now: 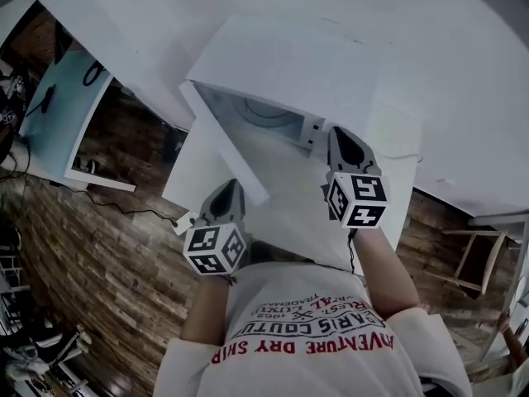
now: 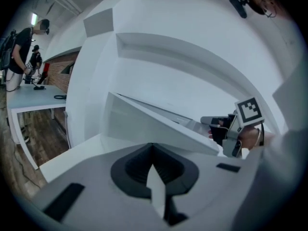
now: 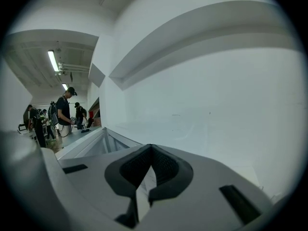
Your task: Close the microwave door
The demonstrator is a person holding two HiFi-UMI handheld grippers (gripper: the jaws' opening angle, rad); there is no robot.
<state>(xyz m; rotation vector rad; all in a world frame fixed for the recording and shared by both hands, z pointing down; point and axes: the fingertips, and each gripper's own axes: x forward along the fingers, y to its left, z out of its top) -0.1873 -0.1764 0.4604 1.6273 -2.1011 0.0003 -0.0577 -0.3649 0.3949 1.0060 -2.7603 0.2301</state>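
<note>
Plainly the microwave stands open on the table. Its door is swung out toward the person, and the free end lies just right of the left gripper, the nearer one, so I judge a rightward push closes it. The right gripper is at the front right corner. Both pairs of jaws are almost together on nothing, and the cavity shows only a pale ring.

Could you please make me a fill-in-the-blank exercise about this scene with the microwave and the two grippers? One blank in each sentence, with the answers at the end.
1. The microwave door is ___, so the inside of the oven shows.
2. The casing of the microwave is ___ in colour.
3. In the head view, the gripper nearer the oven's opening is the person's ___ one.
4. The floor is laid with ___ planks.

Missing words: open; white; right; wooden
</note>
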